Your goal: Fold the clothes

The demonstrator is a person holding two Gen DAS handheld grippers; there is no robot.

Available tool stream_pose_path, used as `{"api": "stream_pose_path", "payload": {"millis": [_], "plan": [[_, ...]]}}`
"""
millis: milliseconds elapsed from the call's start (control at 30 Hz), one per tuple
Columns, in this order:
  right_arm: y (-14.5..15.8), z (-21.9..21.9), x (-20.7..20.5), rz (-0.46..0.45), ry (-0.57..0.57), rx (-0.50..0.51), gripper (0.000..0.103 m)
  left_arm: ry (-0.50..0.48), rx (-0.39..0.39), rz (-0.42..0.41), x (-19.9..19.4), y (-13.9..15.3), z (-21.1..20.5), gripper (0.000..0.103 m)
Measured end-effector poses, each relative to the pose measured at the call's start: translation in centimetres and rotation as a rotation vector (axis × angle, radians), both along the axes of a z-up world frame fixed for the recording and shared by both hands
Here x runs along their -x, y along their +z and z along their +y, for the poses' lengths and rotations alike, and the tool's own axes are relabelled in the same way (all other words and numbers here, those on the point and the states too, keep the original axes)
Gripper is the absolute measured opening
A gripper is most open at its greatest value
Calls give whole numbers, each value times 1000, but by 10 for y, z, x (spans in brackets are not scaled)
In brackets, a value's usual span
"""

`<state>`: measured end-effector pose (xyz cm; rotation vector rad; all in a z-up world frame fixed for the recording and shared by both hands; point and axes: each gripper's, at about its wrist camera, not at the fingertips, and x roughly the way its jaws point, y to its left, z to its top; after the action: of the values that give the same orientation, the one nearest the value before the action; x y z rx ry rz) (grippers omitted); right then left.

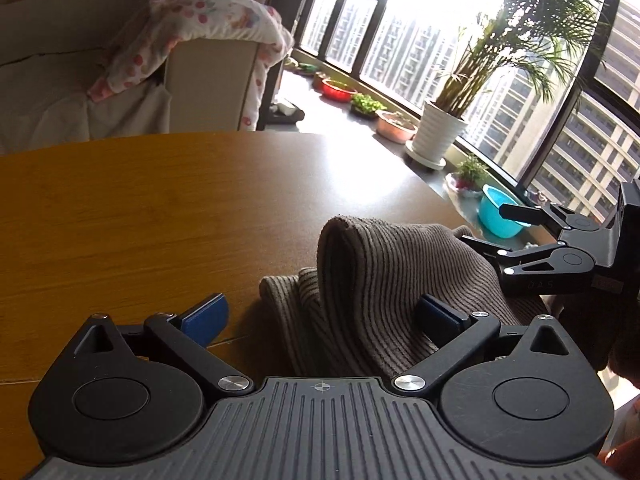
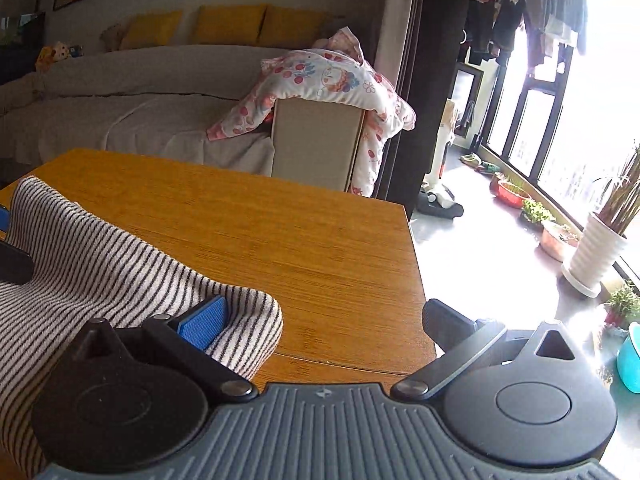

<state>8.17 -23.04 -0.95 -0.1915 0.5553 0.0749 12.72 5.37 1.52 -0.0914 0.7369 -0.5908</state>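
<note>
A wooden table (image 1: 140, 208) fills the middle of both views, with a bare top apart from 1 garment near its front edge. Behind it stands a pale sofa (image 2: 132, 92) with 3 yellow cushions (image 2: 228, 24) along the back and a white quilt (image 2: 332, 80) with red print draped over its arm. To the right, tall windows (image 1: 440, 40) run above a sill lined with pots, among them a palm (image 1: 440, 128) in a white ribbed pot and a turquoise basin (image 1: 498, 216).

The striped cloth (image 1: 384, 280) lies bunched on the table, 1 fold standing up in a hump, the rest sagging toward the camera.

The left gripper (image 1: 320, 320) sits low over the cloth with its jaws spread wide; the cloth rises between the 2 blue pads, the right pad against the fabric, the left pad over bare wood.

The right gripper (image 2: 332, 320) is likewise spread wide, gripping nothing: its left pad rests at the cloth's edge, its right finger beyond the table's corner. In the left view it reaches in from the right, its lower finger touching the hump.
</note>
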Motion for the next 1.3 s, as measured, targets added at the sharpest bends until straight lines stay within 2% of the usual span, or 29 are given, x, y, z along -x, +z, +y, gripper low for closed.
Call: {"api": "stream_pose_path", "payload": {"millis": [100,233,367,433,467,567,633,767,867,933,1033,1100,1233,1267,1300], "plan": [[5,0,7,2,-19,-6,103,-15,3,-55,5,16,0,103],[28,4,27,-19,8,16,103,-41,-27,-40,0,20,-10,103],[57,-10,53,-23,104,-176,103,-31,-52,-12,-14,11,-17,103],[60,-11,63,-6,170,-224,103,-24,-47,8,-21,5,-19,103],[56,-7,65,6,186,-193,103,-21,-44,17,-25,3,-20,103],[25,15,56,59,151,-1,103,-18,-46,21,-29,-1,-21,103],[11,20,55,18,150,10,103,-2,-56,27,-30,-1,-20,103],[12,29,54,-4,133,41,103,-7,-73,-26,-24,12,-15,103],[14,21,56,4,143,-1,103,-44,-72,-98,-14,29,-11,103],[22,10,55,11,142,-67,103,-101,-35,-123,-8,40,-8,103],[36,-10,49,-18,75,-184,103,-213,24,-162,1,51,-7,103],[43,-21,43,-32,24,-234,103,-254,34,-174,3,52,-13,103],[15,-11,21,22,-25,-68,103,-302,-1,-135,-10,42,-38,103],[10,-10,20,36,-23,-55,103,-311,-20,-128,-15,39,-44,103],[13,-15,27,53,-8,-98,103,-319,-38,-120,-20,35,-50,103]]}}
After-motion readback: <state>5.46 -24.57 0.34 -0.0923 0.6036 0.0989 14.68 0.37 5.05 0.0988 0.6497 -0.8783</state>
